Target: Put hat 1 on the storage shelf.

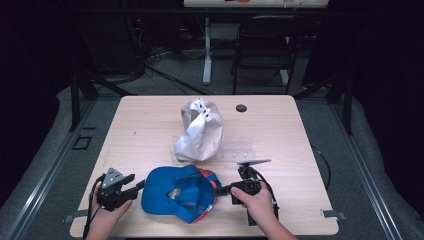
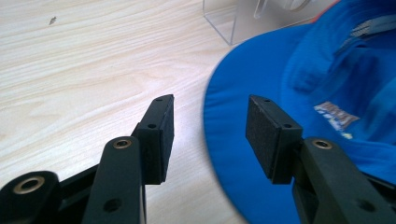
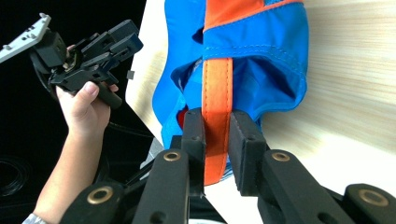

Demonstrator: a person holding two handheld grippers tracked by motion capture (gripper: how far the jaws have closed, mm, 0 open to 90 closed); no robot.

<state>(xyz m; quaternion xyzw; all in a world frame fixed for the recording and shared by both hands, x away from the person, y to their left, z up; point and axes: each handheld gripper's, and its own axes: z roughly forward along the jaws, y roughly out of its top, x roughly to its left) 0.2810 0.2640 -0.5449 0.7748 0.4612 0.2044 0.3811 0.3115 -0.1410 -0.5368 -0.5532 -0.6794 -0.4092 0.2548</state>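
Right gripper (image 3: 216,140) nearest, jaws pinching orange strap (image 3: 217,84) to steady blue cap (image 1: 180,192); left gripper (image 2: 210,135) wide open, empty, at brim.

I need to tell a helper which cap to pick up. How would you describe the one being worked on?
On the wooden table, look at the near edge, between the person's two hands. The blue cap lies there upside down, with an orange strap at its back. The other cap, farther back, is white.
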